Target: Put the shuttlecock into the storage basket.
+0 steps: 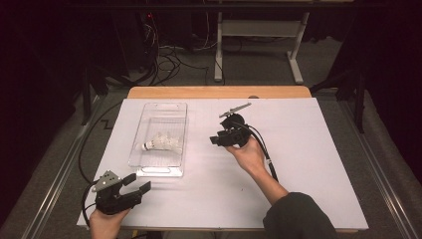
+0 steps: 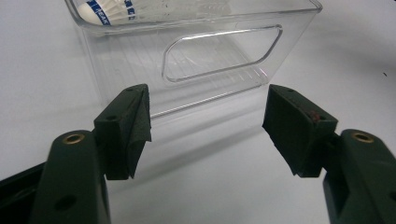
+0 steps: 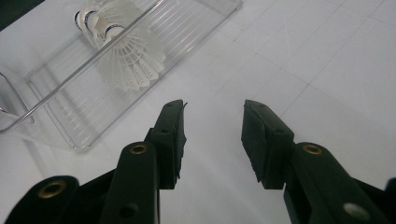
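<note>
Shuttlecocks [image 1: 160, 143] lie in clear bin [image 1: 149, 168] on counter [image 1: 308, 164], cork ends toward bin's left. Right gripper [image 1: 215, 139] nearer, fingers half spread, empty; left gripper [image 1: 138, 183] spread wide, empty, at bin's near end.

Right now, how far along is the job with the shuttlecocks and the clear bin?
The shuttlecocks already lie bunched inside the clear bin on the white table, so the loading looks done. Nothing is in hand: the left gripper sits open near the bin's near end, and the right gripper hangs open beside the bin. No loose shuttlecock lies on the table, so little appears left.
</note>
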Demonstrator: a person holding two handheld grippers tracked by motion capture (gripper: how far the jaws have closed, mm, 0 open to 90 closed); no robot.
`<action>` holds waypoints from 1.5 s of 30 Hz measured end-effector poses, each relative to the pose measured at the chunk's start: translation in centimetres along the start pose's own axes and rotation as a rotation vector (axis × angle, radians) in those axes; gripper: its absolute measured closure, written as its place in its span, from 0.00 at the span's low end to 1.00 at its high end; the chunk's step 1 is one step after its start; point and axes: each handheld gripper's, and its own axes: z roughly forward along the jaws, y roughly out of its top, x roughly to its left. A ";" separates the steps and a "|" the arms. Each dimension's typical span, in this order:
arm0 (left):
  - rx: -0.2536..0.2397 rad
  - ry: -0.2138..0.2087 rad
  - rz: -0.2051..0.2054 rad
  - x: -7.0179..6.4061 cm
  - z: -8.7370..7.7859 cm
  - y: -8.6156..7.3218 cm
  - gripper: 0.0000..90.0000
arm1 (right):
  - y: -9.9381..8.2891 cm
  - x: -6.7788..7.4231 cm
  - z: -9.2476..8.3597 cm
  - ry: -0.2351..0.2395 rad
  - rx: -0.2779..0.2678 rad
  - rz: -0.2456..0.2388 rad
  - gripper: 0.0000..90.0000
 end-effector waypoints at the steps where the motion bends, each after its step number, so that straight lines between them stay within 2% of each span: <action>1: -0.001 0.000 0.001 0.0 0.0 0.0 0.36 | -0.1 -0.1 0.0 -0.001 0.000 0.003 0.67; 10: 0.000 0.001 0.000 0.0 0.0 0.0 0.36 | -0.6 -0.5 -0.2 -0.003 0.010 0.016 0.66; 45: 0.000 0.002 0.000 0.0 0.0 0.0 0.36 | -2.2 -1.7 -1.7 -0.003 -0.018 0.041 0.64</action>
